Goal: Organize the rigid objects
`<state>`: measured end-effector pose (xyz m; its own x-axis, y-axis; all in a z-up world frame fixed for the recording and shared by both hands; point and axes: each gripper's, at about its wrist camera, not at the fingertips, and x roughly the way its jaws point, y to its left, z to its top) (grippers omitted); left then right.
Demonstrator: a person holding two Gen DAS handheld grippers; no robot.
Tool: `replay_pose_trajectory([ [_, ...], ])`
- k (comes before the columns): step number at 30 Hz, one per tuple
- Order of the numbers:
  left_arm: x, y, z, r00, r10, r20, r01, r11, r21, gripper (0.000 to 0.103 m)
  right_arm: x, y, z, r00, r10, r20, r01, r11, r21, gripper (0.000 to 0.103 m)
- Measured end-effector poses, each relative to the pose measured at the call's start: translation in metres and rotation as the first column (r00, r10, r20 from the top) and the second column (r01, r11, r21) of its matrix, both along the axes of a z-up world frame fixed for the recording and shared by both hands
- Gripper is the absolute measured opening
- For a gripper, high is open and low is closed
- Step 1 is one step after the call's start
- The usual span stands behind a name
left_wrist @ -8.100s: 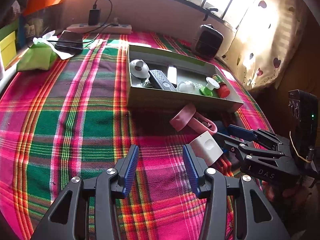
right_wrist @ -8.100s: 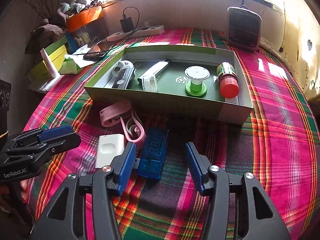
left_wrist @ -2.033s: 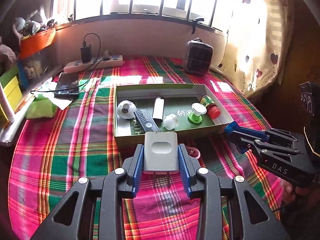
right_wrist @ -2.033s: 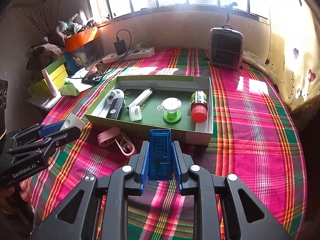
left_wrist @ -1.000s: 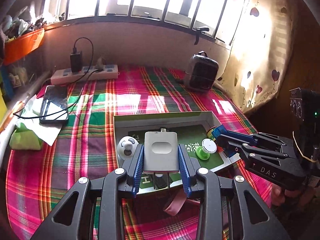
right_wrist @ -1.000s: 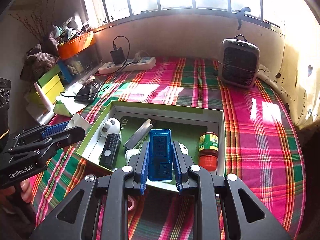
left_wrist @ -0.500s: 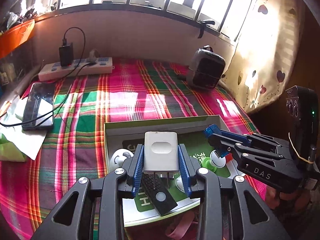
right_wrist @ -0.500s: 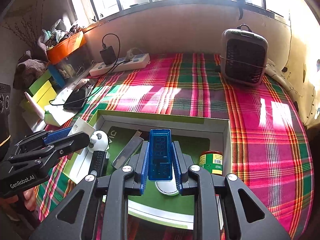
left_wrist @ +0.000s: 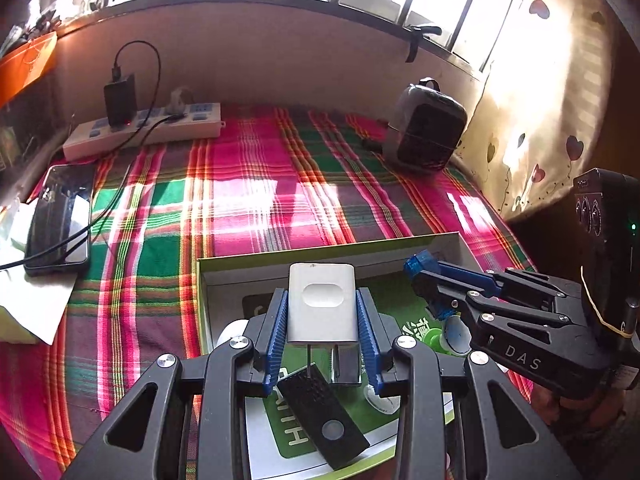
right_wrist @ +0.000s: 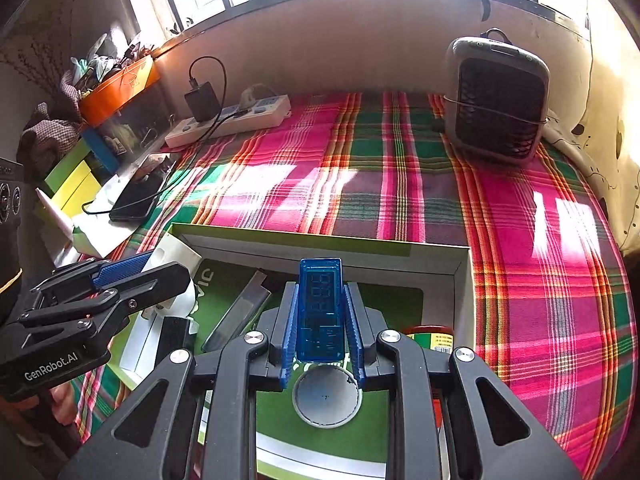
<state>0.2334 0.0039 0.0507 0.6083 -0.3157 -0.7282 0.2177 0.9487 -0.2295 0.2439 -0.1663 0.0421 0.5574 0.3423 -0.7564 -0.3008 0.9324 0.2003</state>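
My left gripper (left_wrist: 322, 334) was clamped on the white charger (left_wrist: 322, 307), both blue pads pressed flat to its sides, its metal prongs pointing back toward the camera. I had it hanging over the open green box (left_wrist: 320, 254), above the black remote (left_wrist: 323, 416) that lay slanted on the box floor. My right gripper (right_wrist: 322, 330) was closed tight on the blue USB tester (right_wrist: 321, 308), digits facing up, and it hung over the same box (right_wrist: 360, 251), right above the white round cap (right_wrist: 326, 398). A red-lidded jar (right_wrist: 430, 338) lay just to the right of that gripper, near the box wall, and a silver bar (right_wrist: 236, 312) lay slanted to its left. Both grippers pointed steeply down. The plaid cloth (right_wrist: 400, 184) spread out beyond the box, with the small heater (right_wrist: 498, 100) and the power strip (right_wrist: 232, 120) at the far edge.
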Motion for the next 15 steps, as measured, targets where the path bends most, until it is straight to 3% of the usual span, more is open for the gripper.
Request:
replay_pose_trajectory([
  [15, 0.016, -0.009, -0.018, 0.999, -0.008, -0.043, 0.01, 1.0, 0.029, 0.032, 0.017, 0.005, -0.018, 0.999, 0.008, -0.041, -0.009, 1.0, -0.019, 0.023],
])
